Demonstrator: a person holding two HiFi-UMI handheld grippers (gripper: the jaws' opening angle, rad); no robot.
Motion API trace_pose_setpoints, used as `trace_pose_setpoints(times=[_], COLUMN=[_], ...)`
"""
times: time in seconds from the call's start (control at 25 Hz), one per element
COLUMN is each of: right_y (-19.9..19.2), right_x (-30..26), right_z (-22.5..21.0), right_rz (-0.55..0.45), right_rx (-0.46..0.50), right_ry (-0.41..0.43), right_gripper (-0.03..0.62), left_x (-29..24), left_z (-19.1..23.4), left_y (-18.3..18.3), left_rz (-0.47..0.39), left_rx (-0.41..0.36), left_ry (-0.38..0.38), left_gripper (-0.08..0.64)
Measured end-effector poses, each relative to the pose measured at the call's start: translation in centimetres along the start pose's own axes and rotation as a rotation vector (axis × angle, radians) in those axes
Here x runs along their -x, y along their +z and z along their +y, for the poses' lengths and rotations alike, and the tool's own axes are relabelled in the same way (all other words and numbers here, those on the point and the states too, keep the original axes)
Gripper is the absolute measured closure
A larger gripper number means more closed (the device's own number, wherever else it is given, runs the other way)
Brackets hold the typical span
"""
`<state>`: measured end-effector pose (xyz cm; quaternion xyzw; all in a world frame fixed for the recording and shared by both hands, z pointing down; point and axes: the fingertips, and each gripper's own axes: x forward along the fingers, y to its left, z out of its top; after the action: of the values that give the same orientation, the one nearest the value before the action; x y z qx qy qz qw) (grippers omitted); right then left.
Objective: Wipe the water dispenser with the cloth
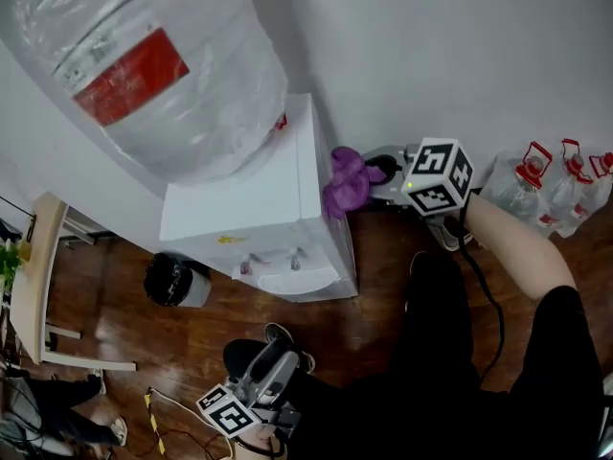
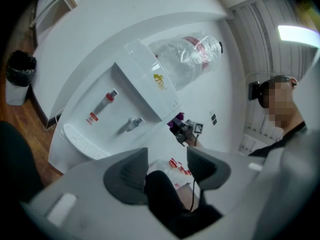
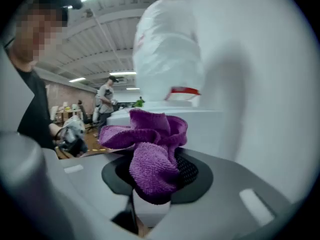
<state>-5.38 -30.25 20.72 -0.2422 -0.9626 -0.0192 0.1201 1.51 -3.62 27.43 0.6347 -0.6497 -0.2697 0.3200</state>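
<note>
The white water dispenser (image 1: 251,204) stands against the wall with a large clear bottle (image 1: 144,60) on top. My right gripper (image 1: 372,174) is at the dispenser's right side, near its top edge, shut on a bunched purple cloth (image 1: 345,182). The cloth touches the side panel. In the right gripper view the cloth (image 3: 152,151) bulges from between the pads, with the dispenser's top and bottle (image 3: 167,49) behind it. My left gripper (image 1: 285,356) hangs low in front of the dispenser, open and with nothing between its pads (image 2: 126,176). Its view shows the dispenser's taps (image 2: 131,123) and drip tray (image 2: 82,141).
A black bin (image 1: 172,281) sits on the wooden floor left of the dispenser. Several water jugs with red caps (image 1: 551,185) stand by the wall at the right. A pale table (image 1: 34,276) is at the far left. A cable (image 1: 484,286) trails from the right gripper.
</note>
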Motion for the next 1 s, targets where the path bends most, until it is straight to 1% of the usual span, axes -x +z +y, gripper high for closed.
trace_pose_setpoints(times=[0.08, 0.16, 0.2, 0.24, 0.28, 0.32, 0.36, 0.44, 0.56, 0.68, 0.72, 0.76, 0.8, 0.84, 0.88, 0.92, 1.0], right_y=[0.1, 0.1, 0.3, 0.7, 1.3, 1.9, 2.4, 3.3, 3.2, 2.6, 1.9, 0.9, -0.2, -1.4, -2.4, -3.2, -4.5], right_x=[-1.1, -1.9, -2.0, -2.0, -1.9, -1.8, -1.7, -1.7, -1.0, 0.8, 1.2, 1.4, 1.2, 0.9, 0.5, 0.0, -1.1], right_z=[-7.8, -14.8, -17.5, -19.5, -20.7, -20.9, -20.2, -15.8, -4.9, 6.3, 8.8, 10.0, 10.0, 8.6, 6.1, 2.9, -4.9], right_rz=[0.046, 0.111, 0.132, 0.137, 0.130, 0.116, 0.099, 0.067, 0.006, -0.089, -0.100, -0.095, -0.081, -0.068, -0.061, -0.060, -0.059], right_rx=[-0.044, -0.083, -0.102, -0.123, -0.143, -0.156, -0.159, -0.133, -0.080, -0.045, -0.034, -0.026, -0.022, -0.031, -0.057, -0.099, -0.193], right_ry=[-0.112, -0.261, -0.333, -0.391, -0.428, -0.437, -0.418, -0.314, -0.104, 0.099, 0.142, 0.162, 0.156, 0.128, 0.084, 0.029, -0.109], right_gripper=[0.457, 0.457, 0.457, 0.456, 0.456, 0.456, 0.456, 0.456, 0.456, 0.456, 0.456, 0.456, 0.456, 0.456, 0.456, 0.456, 0.456], left_x=[0.0, -0.1, -0.1, -0.2, -0.3, -0.4, -0.4, -0.5, -1.1, -2.5, -3.0, -3.5, -3.9, -4.2, -4.4, -4.5, -4.5], left_z=[0.1, 0.1, 0.0, -0.2, -0.4, -0.5, -0.5, -0.2, 0.5, 0.7, 0.6, 0.5, 0.3, 0.0, -0.3, -0.5, -0.9], left_y=[0.0, -0.2, -0.3, -0.3, -0.4, -0.4, -0.4, -0.5, -0.9, -1.9, -2.2, -2.6, -2.8, -2.8, -2.8, -2.8, -2.7], left_rz=[-0.013, -0.018, -0.018, -0.019, -0.019, -0.018, -0.016, -0.006, 0.021, 0.058, 0.072, 0.085, 0.095, 0.102, 0.105, 0.106, 0.104], left_rx=[0.000, -0.001, -0.004, -0.007, -0.012, -0.015, -0.016, -0.010, 0.005, 0.019, 0.024, 0.026, 0.025, 0.023, 0.019, 0.014, -0.001], left_ry=[0.013, 0.026, 0.028, 0.027, 0.025, 0.024, 0.023, 0.025, 0.027, 0.015, 0.010, 0.006, 0.003, 0.000, -0.004, -0.007, -0.001], left_gripper=[0.296, 0.296, 0.296, 0.296, 0.296, 0.296, 0.296, 0.296, 0.296, 0.296, 0.298, 0.298, 0.298, 0.298, 0.298, 0.298, 0.298])
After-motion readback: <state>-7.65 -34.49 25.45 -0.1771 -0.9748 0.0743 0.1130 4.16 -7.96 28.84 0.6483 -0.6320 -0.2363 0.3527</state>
